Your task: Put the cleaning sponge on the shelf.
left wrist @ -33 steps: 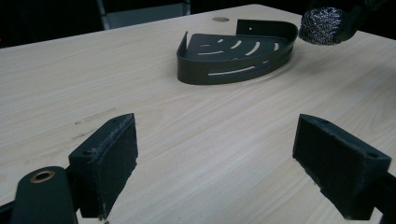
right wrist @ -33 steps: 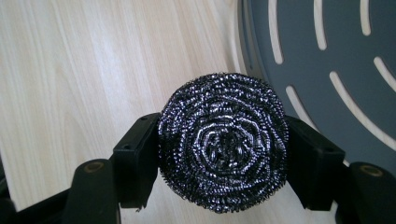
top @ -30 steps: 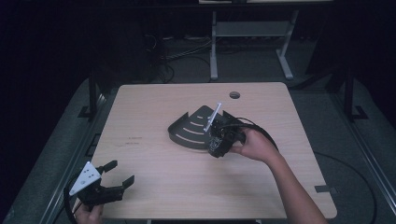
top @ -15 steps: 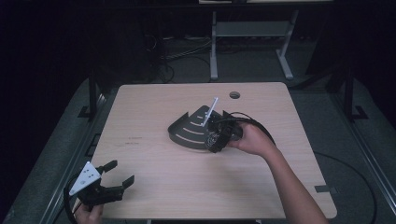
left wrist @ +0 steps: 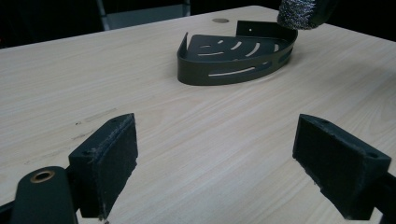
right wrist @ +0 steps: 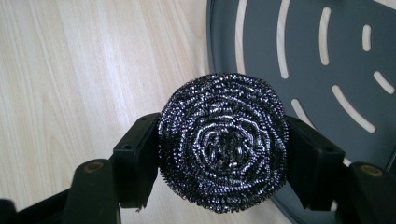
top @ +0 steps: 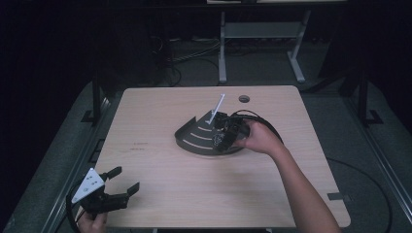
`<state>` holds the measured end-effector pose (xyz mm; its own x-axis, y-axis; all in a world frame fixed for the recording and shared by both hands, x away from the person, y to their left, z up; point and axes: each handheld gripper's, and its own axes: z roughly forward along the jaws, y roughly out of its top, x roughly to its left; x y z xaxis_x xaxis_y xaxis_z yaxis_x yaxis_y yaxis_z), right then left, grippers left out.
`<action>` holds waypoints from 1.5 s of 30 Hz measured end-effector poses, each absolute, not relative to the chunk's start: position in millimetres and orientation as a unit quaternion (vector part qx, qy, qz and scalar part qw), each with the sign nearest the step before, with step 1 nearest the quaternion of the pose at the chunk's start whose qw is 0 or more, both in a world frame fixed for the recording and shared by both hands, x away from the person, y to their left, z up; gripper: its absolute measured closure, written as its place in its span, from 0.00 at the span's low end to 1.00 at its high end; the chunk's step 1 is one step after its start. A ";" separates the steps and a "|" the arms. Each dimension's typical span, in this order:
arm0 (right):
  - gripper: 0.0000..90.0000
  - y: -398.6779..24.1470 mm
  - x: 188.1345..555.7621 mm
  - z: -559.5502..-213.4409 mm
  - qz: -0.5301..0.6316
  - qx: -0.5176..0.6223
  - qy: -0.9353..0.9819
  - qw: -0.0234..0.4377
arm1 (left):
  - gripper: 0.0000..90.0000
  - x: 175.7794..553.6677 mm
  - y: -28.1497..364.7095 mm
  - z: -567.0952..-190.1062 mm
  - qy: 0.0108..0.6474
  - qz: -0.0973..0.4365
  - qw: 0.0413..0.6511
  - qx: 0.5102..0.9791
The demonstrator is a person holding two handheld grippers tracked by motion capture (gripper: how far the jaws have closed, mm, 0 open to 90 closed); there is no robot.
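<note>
My right gripper (right wrist: 223, 144) is clamped on a steel wool scourer (right wrist: 223, 140), jaws pressing it from both sides; scourer is round, coiled, dark shiny metal; in the right gripper view it sits over the curved front edge of a dark corner caddy (right wrist: 327, 56), half above the caddy's slotted floor, half above bare wood; cannot tell if it touches the caddy. In the high view my right hand (top: 260, 138) holds that gripper (top: 224, 137) pointing down over the right part of the caddy (top: 194, 138), near the middle of the worktop (top: 160, 194); a white three-cornered plate sticks up from the gripper. My left gripper (top: 121, 187) rests at the near left corner of the worktop, left hand (top: 90, 223) at the edge; jaws spread wide apart, nothing between them; in the left gripper view (left wrist: 215, 163) bare light wood grain between the jaws, caddy (left wrist: 233, 60) well ahead, quarter-round with curved slots in floor and wall, scourer (left wrist: 303, 11) above its far right rim. Round cable hole (top: 244, 99) in the worktop behind the caddy.
</note>
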<state>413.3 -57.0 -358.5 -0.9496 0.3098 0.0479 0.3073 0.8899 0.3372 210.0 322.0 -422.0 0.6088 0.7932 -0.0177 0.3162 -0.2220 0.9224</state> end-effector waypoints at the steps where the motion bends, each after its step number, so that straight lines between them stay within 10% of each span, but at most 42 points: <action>1: 0.37 -57.0 413.3 -358.5 0.173 0.159 0.972 0.004 | 0.15 210.0 322.0 -422.0 0.373 0.238 0.500 0.744; 45: 0.37 -49.4 474.7 -384.9 0.157 0.206 0.966 -0.016 | 0.15 209.6 323.0 -421.4 0.371 0.240 0.501 0.744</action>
